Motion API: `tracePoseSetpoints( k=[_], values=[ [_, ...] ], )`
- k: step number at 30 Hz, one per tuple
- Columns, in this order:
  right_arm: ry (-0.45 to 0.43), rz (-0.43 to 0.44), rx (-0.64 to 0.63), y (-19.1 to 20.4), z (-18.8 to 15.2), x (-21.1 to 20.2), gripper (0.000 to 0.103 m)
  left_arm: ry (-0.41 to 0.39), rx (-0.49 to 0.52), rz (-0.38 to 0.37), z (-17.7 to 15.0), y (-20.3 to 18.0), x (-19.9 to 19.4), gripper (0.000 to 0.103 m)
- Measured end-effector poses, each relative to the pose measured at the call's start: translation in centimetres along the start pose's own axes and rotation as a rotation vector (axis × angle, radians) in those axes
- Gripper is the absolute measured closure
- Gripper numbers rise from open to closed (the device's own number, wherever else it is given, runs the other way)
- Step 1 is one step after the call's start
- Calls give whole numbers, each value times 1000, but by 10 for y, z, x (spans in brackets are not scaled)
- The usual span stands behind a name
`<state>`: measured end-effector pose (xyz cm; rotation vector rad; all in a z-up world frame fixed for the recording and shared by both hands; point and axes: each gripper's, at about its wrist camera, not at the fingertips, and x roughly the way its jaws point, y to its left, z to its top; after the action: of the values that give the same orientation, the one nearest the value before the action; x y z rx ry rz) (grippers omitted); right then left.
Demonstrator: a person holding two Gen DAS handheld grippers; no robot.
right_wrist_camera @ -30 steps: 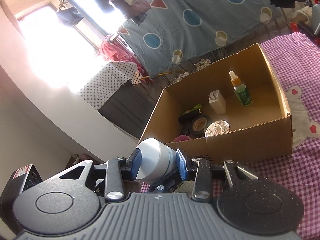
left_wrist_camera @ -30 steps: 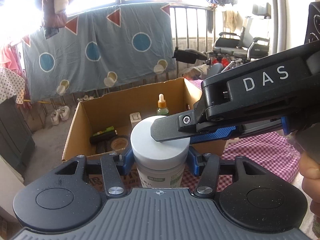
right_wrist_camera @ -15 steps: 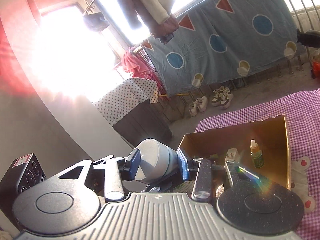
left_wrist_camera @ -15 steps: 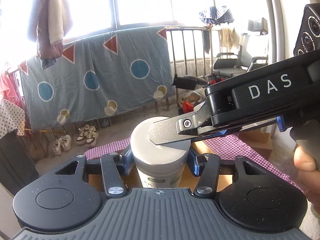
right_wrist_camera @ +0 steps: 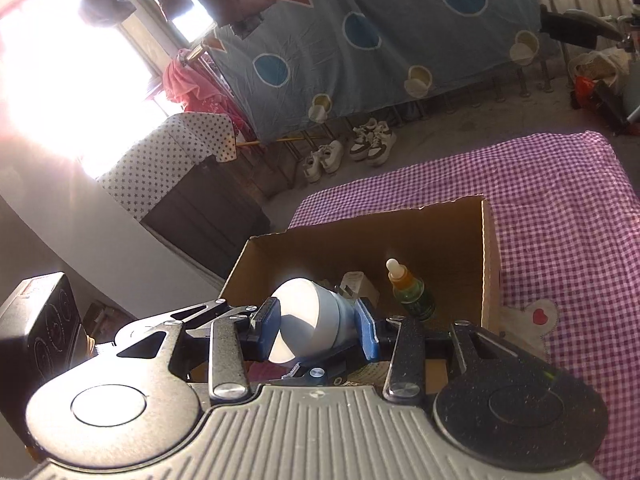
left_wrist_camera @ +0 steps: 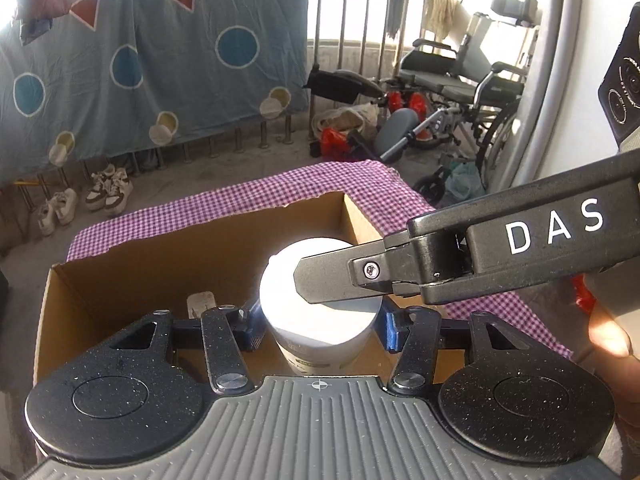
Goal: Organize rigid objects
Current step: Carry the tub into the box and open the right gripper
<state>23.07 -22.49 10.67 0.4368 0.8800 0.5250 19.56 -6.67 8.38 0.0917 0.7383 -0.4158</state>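
We hold a white jar (left_wrist_camera: 320,304) over the cardboard box (left_wrist_camera: 160,256): our left gripper (left_wrist_camera: 320,326) clenches its body, our right gripper (right_wrist_camera: 318,330) its lid (right_wrist_camera: 300,320).

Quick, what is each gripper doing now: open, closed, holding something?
Left gripper: closed on the body of the white jar, over the cardboard box.
Right gripper: closed on the white jar's lid.

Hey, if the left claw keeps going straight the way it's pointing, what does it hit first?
Probably the inside of the cardboard box. The left claw holds the white jar over its open top and points down into it, likely toward the far wall or floor near a small white item; depth is unclear.
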Motion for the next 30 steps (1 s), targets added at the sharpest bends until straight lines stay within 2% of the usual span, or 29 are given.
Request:
tracePoseSetpoints(
  k=[3,8,15,19,21,23,26,28,30],
  values=[
    [31,-23,-1,-11,-4,15,59,45,-30,-19,-4,6,15,50],
    [49,-62,-38,-16,-9,26,59,88,-21,-18,-9,5,26,50],
    [34,-99,-83,-18,-10,29,59,153,-18,-16,-13,-1,45,49],
    [14,-101,-76,-21,-11,24,59,150,0,-11,-14,-5,46,47],
    [1,-92,-59,-24,-12,20,59,152,3,-12,-15,-7,46,44],
    [-20,-86,-42,-26,-13,13,59,150,8,-9,-16,-9,45,28],
    [-63,-75,-9,-30,-16,-2,59,129,24,9,-14,-13,40,15],
    [-96,-62,19,-31,-18,-15,59,105,32,19,-12,-18,33,9],
    [-128,-50,40,-31,-21,-28,58,72,36,21,-11,-21,23,8]
  ],
)
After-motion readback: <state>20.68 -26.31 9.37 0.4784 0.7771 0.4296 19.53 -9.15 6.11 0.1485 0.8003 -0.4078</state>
